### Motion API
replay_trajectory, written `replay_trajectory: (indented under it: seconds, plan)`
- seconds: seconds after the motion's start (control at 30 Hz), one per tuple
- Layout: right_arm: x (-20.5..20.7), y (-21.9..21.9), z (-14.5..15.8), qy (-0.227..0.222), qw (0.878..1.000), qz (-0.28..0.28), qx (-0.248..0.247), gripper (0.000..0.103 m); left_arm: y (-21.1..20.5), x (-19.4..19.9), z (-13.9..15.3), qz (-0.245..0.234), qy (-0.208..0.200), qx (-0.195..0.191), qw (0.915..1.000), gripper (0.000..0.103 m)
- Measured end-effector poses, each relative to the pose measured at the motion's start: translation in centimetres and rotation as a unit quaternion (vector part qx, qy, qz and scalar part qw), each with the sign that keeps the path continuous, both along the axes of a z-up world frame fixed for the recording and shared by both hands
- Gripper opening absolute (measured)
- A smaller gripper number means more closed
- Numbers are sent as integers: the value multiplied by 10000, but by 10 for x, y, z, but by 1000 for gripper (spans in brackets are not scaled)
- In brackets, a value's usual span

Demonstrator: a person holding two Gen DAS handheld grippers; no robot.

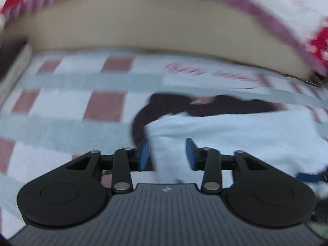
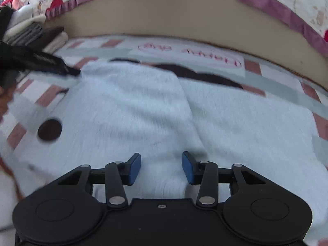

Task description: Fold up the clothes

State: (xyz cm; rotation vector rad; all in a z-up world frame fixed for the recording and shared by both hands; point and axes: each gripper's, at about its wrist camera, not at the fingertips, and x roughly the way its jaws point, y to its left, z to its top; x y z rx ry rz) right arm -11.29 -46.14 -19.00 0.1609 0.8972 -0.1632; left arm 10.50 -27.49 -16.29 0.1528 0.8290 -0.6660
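Observation:
A fluffy pale blue garment (image 2: 143, 110) with dark brown trim (image 2: 196, 74) lies spread on a checked bedcover. It also shows in the left wrist view (image 1: 235, 135), with its dark part (image 1: 215, 104) behind. My left gripper (image 1: 167, 153) is open, its blue pads (image 1: 143, 153) either side of the garment's left edge. My right gripper (image 2: 161, 168) is open just above the middle of the garment, near a fold line. A dark round patch (image 2: 49, 129) sits on the garment's left part. The left gripper (image 2: 41, 61) appears as a dark blurred shape at the garment's far left corner.
The bedcover (image 1: 82, 102) has pink and white squares with grey bands. A beige headboard (image 2: 164, 16) with a purple-frilled pillow (image 2: 266, 4) runs along the back. Folded clothes (image 2: 30, 32) are stacked at the back left.

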Motion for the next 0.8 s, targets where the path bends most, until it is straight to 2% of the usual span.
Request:
replay_trajectory:
  seconds: [0.07, 0.13, 0.2, 0.3, 0.4, 0.53, 0.6, 0.63, 0.67, 0.73, 0.8]
  plan:
    - [-21, -6, 7, 4, 9997, -196, 160, 59, -6, -28, 15, -484, -115, -52, 9987, 52]
    - [-50, -28, 13, -162, 9952, -674, 692, 61, -16, -53, 22, -972, -97, -68, 9952, 52]
    - [-79, -56, 14, -357, 9819, -1371, 1258, 62, -35, -74, 19, -1476, 207, -155, 9887, 52]
    - [-122, -90, 12, -582, 9546, -2210, 1913, 62, -68, -98, 4, -2018, 548, 75, 9779, 52]
    - [-149, -111, 6, -751, 9332, -2679, 2274, 62, -99, -112, -12, -2214, 663, 536, 9714, 50]
    - [-168, -129, -5, -917, 9064, -3153, 2659, 63, -120, -121, -20, -2346, 936, 701, 9650, 49]
    - [-169, -138, -12, -954, 8922, -3401, 2814, 63, -125, -125, -22, -2419, 959, 811, 9621, 43]
    - [-169, -142, -16, -964, 8857, -3522, 2869, 63, -129, -127, -25, -2438, 942, 935, 9607, 35]
    - [-168, -146, -20, -958, 8797, -3633, 2916, 63, -132, -129, -29, -2455, 923, 1065, 9591, 33]
    - [-164, -151, -28, -915, 8727, -3758, 2978, 63, -139, -130, -38, -2385, 939, 1253, 9584, 31]
    - [-160, -154, -35, -1064, 8680, -3784, 3033, 63, -139, -129, -42, -2314, 974, 1239, 9600, 31]
